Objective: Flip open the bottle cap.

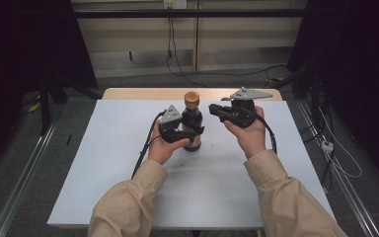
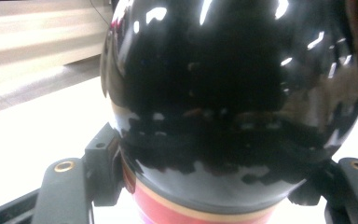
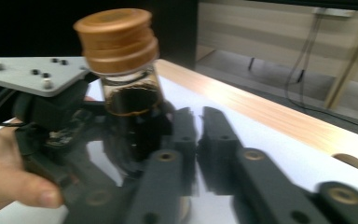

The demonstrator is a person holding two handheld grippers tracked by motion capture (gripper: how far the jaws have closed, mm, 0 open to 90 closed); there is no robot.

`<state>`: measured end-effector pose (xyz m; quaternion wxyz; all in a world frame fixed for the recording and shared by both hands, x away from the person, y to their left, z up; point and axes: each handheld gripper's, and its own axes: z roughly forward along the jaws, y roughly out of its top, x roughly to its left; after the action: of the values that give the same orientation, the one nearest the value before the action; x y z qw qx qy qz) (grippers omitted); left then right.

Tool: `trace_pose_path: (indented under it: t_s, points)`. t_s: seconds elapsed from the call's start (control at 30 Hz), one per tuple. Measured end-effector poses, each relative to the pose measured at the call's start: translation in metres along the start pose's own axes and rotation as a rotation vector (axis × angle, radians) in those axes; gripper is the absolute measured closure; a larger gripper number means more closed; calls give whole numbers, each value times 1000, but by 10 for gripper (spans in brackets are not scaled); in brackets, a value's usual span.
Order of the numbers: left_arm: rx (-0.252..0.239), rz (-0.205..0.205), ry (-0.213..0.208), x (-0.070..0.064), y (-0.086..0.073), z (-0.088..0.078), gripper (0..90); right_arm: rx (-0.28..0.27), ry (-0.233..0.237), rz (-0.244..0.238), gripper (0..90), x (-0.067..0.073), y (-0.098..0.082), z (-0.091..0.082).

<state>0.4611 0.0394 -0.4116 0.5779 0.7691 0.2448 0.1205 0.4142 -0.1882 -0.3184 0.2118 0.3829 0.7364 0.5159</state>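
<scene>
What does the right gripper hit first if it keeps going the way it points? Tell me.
Most likely the bottle. The right gripper points at it from beside, its fingers nearly together and short of the glass. The left gripper already clamps the bottle's body. Depth is uncertain.

High view: set above the person's side, facing forward and down; it takes in the whole table (image 1: 128, 163), both sleeves, floor and wall beyond.
Left gripper view: rides low on the left gripper (image 1: 190, 132), very near the bottle (image 2: 235, 98), whose dark body spans most of the picture between the jaws.
Right gripper view: looks along the right gripper (image 3: 199, 133) across the table toward the bottle's cap (image 3: 116, 39), a little farther off.
Shared: all three see the bottle and table; high and right gripper views both see the left gripper.
</scene>
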Motion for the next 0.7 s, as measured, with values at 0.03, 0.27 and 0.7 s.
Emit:
trace_pose_path:
  t_s: [0.03,0.27,0.7]
  points:
    - [2,1,0,0,0,0,295,3,-1,-9,900,1,2,1]
    - [1,2,0,0,0,0,295,2,33,-23,900,5,12,3]
    - [-1,-1,2,0,0,0,296,2,84,-27,900,8,29,5]
